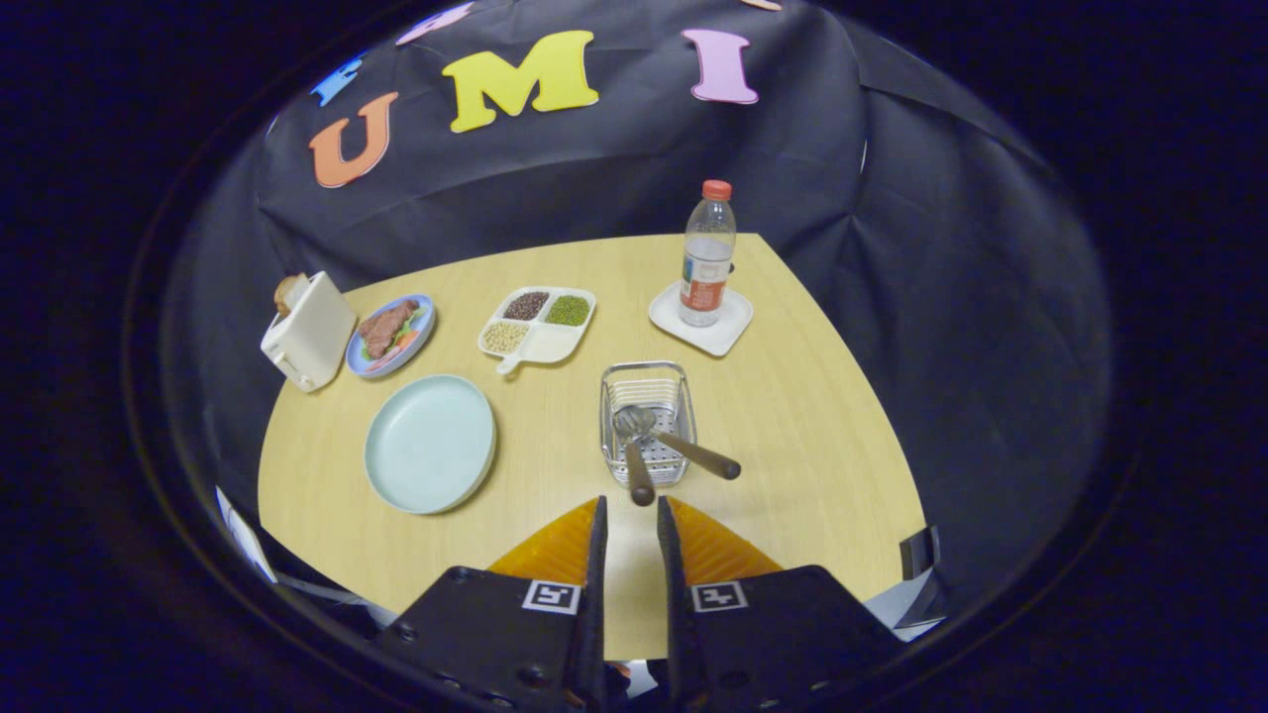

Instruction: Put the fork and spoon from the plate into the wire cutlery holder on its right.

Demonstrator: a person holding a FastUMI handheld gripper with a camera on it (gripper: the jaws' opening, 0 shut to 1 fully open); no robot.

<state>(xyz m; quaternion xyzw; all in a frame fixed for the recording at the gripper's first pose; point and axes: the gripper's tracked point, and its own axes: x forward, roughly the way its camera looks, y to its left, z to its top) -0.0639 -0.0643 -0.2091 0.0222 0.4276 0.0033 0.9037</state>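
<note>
The gripper (631,510) hangs with a narrow empty gap just before the wire cutlery holder (646,421), where fork (634,456) and spoon (684,446) lean with handles out, so the plate (429,443) on the surface (792,416) lies bare

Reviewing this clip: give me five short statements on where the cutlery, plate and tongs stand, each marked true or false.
1. The fork and spoon lie in the wire cutlery holder. True.
2. The pale plate carries cutlery. False: it is bare.
3. The tongs grip a handle. False: they hold nothing, a narrow gap between them.
4. The bottle stands on a white coaster. True.
5. The holder is left of the plate. False: right.
</note>
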